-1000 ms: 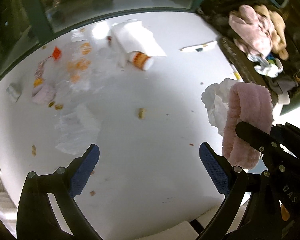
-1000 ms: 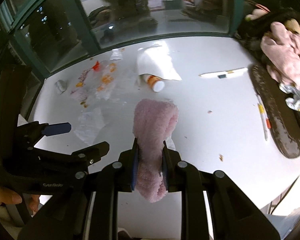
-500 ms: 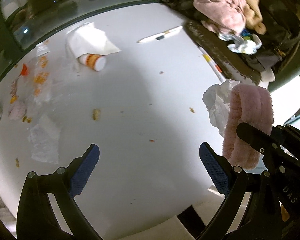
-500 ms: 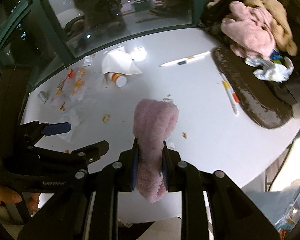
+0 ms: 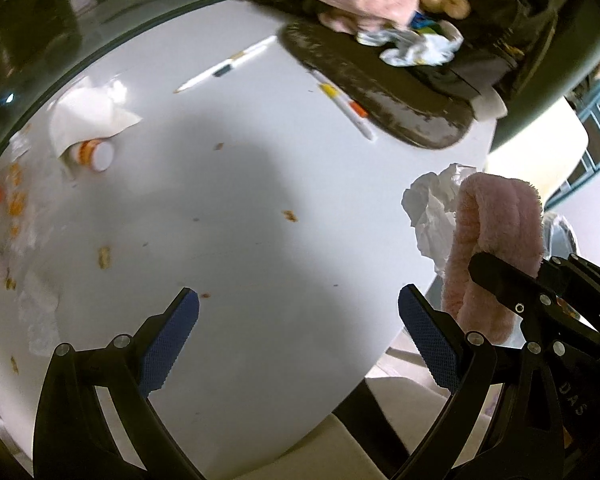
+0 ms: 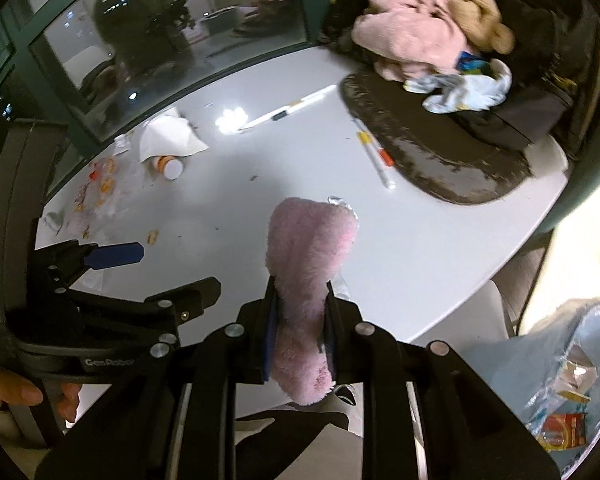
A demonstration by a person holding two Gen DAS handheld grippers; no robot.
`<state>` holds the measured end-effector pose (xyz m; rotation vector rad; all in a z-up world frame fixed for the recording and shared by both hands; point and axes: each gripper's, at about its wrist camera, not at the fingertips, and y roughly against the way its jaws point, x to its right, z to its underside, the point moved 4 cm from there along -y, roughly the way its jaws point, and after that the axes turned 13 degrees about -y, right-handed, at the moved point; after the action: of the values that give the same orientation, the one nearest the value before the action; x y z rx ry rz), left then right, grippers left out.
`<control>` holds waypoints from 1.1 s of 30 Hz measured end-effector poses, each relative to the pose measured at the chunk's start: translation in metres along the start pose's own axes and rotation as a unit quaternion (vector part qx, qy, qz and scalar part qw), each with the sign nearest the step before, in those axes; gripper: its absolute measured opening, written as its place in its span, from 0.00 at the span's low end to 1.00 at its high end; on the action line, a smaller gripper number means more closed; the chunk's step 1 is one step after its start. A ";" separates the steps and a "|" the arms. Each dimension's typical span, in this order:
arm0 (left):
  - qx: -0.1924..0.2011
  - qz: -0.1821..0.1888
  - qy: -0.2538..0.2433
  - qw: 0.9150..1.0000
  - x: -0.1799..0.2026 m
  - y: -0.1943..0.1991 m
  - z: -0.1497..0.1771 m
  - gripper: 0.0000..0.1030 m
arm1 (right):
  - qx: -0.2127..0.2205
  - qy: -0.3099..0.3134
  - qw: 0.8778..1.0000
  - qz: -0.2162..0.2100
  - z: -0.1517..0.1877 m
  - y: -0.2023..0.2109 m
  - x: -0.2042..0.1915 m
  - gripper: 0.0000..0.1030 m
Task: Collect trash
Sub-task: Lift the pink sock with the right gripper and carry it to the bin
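Right hand-held gripper (image 6: 298, 334): jaws clamped on a fluffy pink cloth (image 6: 310, 276), with crumpled white paper (image 5: 434, 208) bunched against the cloth; the load hangs over the near right edge of the white bench (image 5: 260, 240).

Left hand-held gripper (image 5: 298, 340): blue pads spread wide, nothing between them, over the near edge of the bench.

Bench, far left corner: white napkin (image 5: 88, 114) lying partly over a tipped orange-and-white pill bottle (image 5: 94, 154); clear wrapper with orange scraps (image 6: 100, 184) at the left edge; loose crumbs (image 5: 104, 256) scattered toward the middle.

Bench, far edge: white marker (image 5: 224, 66). Right of it, a second marker with yellow and orange bands (image 5: 346, 104) beside a dark oval tray (image 5: 380, 96), which carries pink and tan plush cloths (image 6: 412, 40) and a crumpled wrapper (image 5: 420, 48).

Off the bench, low right: clear plastic bag holding packaging (image 6: 568, 392).
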<state>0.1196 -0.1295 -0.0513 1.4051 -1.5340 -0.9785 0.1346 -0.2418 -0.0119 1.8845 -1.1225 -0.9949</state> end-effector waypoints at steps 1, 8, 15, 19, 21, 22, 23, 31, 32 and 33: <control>-0.001 0.002 -0.005 1.000 0.005 -0.002 -0.003 0.94 | 0.002 -0.006 1.000 0.002 0.000 0.002 0.005 0.19; -0.004 0.021 -0.045 0.999 0.039 -0.012 -0.022 0.94 | 0.017 -0.049 0.998 0.020 0.001 0.014 0.041 0.19; 0.001 0.032 -0.083 0.996 0.073 -0.016 -0.040 0.94 | 0.035 -0.083 0.995 0.034 0.000 0.028 0.075 0.19; 0.001 0.042 -0.099 0.994 0.095 -0.020 -0.049 0.94 | 0.046 -0.098 0.993 0.043 0.000 0.036 0.094 0.19; 0.001 0.046 -0.109 0.993 0.106 -0.022 -0.053 0.94 | 0.051 -0.107 0.992 0.048 0.001 0.041 0.104 0.19; 0.001 0.048 -0.115 0.992 0.113 -0.023 -0.055 0.94 | 0.052 -0.111 0.991 0.051 0.002 0.043 0.109 0.19; 0.001 0.049 -0.121 0.991 0.118 -0.023 -0.057 0.94 | 0.055 -0.116 0.990 0.053 0.002 0.046 0.115 0.19; 0.004 0.061 -0.155 0.986 0.159 -0.028 -0.074 0.94 | 0.071 -0.148 0.984 0.068 0.002 0.061 0.152 0.19; 0.003 0.064 -0.159 0.985 0.165 -0.030 -0.076 0.94 | 0.072 -0.152 0.983 0.069 0.002 0.062 0.156 0.19; 0.003 0.066 -0.162 0.985 0.169 -0.031 -0.077 0.94 | 0.074 -0.158 0.982 0.072 0.003 0.064 0.163 0.19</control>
<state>0.1948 -0.3016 -0.0411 1.1710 -1.8421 -1.1636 0.1616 -0.4143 0.0008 1.7674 -1.5325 -1.1831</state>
